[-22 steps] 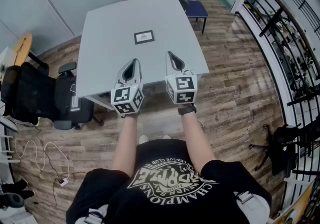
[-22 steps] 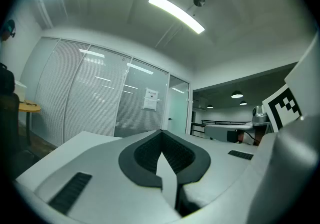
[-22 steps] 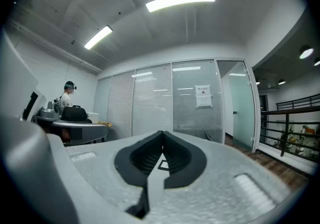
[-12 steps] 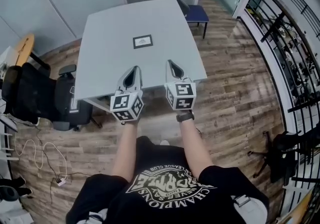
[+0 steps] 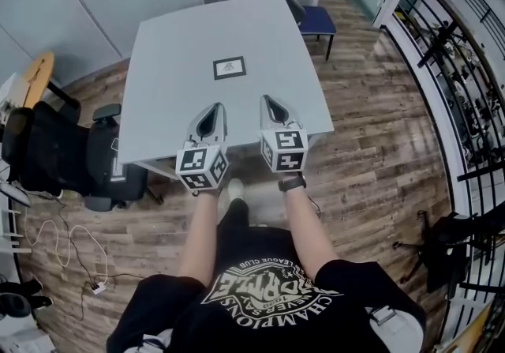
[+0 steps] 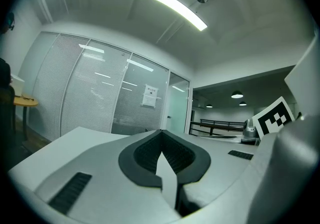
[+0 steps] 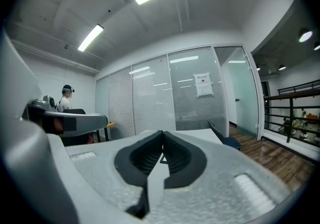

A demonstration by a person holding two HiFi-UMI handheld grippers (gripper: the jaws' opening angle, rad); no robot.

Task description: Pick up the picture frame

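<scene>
A small dark-framed rectangular picture frame lies flat near the middle of the pale grey square table, ahead of us with bare tabletop between. Our left tool and right tool hang side by side at the table's near edge, each pressed together on nothing. A blue chair stands at the far right corner, and a black office chair to the left.

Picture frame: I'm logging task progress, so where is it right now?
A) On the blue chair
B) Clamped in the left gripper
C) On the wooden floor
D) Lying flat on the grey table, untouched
D: in the head view the picture frame lies flat near the middle of the grey table, out ahead of the left gripper and the right gripper, both shut and empty.
</scene>
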